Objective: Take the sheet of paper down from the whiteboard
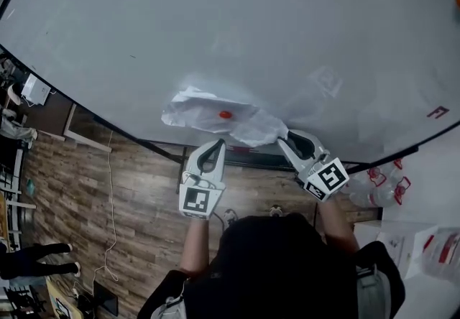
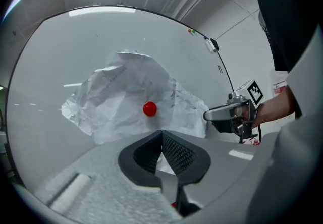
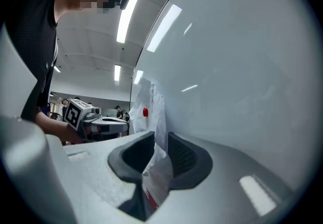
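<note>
A crumpled white sheet of paper (image 1: pixel 208 111) hangs on the whiteboard (image 1: pixel 287 37), pinned by a red round magnet (image 1: pixel 225 114). My left gripper (image 1: pixel 215 144) is shut on the sheet's lower edge; in the left gripper view the paper (image 2: pixel 126 97) and magnet (image 2: pixel 149 109) sit just beyond the closed jaws (image 2: pixel 161 134). My right gripper (image 1: pixel 286 138) is at the sheet's lower right corner. In the right gripper view its jaws (image 3: pixel 160 140) stand apart with the paper (image 3: pixel 154 107) running loosely between them, a gap showing beside it. The magnet (image 3: pixel 145 112) shows farther along the board.
The whiteboard's dark lower frame (image 1: pixel 144 141) runs just under the sheet. Below it is a wooden floor (image 1: pixel 108 224) with a white cable. Red-and-white items (image 1: pixel 384 181) and boxes stand at the right. A person's legs (image 1: pixel 36 259) show at the far lower left.
</note>
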A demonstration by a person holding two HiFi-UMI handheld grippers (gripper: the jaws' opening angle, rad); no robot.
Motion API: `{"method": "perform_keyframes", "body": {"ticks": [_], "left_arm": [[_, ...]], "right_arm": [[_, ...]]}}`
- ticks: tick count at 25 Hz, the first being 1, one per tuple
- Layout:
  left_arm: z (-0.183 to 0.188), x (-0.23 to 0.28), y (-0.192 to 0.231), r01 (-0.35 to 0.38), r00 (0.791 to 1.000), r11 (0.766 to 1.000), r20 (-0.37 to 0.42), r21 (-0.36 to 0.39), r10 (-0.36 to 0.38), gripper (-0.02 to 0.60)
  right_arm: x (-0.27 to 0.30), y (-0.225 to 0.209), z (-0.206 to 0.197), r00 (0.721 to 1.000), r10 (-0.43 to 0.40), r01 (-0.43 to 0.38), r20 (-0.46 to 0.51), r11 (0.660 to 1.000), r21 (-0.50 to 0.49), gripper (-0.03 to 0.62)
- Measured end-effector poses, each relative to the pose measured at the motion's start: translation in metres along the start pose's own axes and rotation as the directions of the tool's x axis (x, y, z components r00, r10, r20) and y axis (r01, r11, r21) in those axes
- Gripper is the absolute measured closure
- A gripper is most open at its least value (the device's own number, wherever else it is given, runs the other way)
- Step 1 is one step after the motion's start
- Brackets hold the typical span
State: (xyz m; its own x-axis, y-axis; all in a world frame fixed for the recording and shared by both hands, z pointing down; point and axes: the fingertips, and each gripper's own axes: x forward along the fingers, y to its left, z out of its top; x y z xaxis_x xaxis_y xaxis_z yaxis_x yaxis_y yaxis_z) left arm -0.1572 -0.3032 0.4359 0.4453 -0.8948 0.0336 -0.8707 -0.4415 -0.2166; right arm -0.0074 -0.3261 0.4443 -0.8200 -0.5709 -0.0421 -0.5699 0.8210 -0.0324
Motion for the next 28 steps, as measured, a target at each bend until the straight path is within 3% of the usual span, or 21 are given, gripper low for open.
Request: {"method": "perform_keyframes", "body": {"ticks": [4, 10, 18, 28], "left_arm": [[0.014, 0.011, 0.010, 0.021, 0.999, 1.000, 0.041, 0.018, -0.022, 0.572], [0.032, 0.023, 0.011, 0.011, 0.995, 0.993, 0.093, 0.120, -0.023, 0.571], [0.048, 0.030, 0.010, -0.068, 0.994, 0.955, 0.104, 0.290, 0.039, 0.568], [0.053, 0.037, 0.010, -0.144, 0.984, 0.958, 0.139, 0.246, 0.112, 0.470]], "right_arm": [[0.003, -0.005, 0.002, 0.999, -0.035, 0.035, 0.014, 0.999, 0.016, 0.581], [0.003, -0.009, 0.001, 0.999, -0.052, 0.052, 0.013, 0.998, 0.035, 0.588], [0.005, -0.009, -0.001, 0.999, -0.052, 0.052, 0.004, 0.998, 0.026, 0.588], [0.009, -0.007, 0.000, 1.000, -0.031, 0.031, 0.004, 0.999, 0.026, 0.588]]}}
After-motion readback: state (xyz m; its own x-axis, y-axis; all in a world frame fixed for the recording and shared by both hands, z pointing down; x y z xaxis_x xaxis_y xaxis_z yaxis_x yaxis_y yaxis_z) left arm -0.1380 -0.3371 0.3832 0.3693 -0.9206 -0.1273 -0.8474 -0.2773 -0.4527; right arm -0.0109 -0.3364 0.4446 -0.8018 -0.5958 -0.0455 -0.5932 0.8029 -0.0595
